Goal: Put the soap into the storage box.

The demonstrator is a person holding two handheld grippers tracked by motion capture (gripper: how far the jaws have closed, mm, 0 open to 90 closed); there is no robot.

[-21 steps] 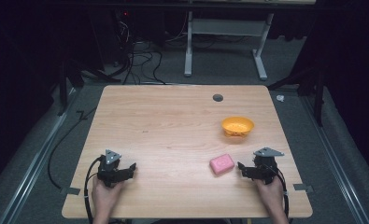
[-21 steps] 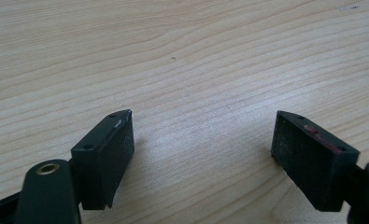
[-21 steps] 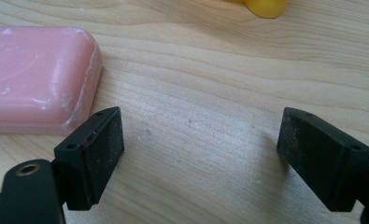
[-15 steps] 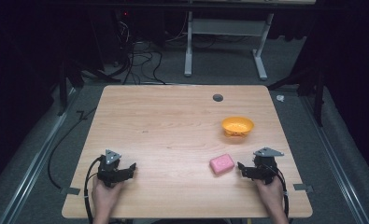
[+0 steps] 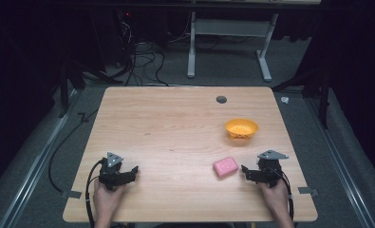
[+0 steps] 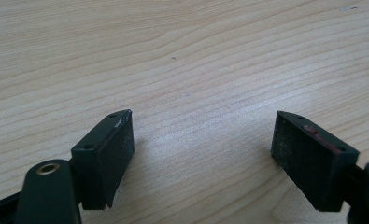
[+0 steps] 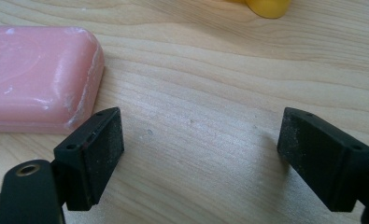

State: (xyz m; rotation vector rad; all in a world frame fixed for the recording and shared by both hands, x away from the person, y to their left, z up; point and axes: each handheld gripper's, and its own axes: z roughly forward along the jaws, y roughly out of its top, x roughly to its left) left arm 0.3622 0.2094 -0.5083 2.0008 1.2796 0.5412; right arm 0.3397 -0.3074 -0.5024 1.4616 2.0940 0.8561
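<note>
I'm resting both grippers, left (image 5: 131, 171) and right (image 5: 246, 170), jaws spread and empty; soap (image 7: 37, 77) sitting just beyond my right gripper, within reach.

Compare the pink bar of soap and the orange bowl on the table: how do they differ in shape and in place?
The pink bar of soap is a flat block with rounded corners, while the orange bowl is round and open at the top. The soap lies nearer the person, just beside the right tool; the bowl stands farther back. The soap looks scuffed with white marks in the right gripper view. Both rest on the wooden table, on its right half.
</note>
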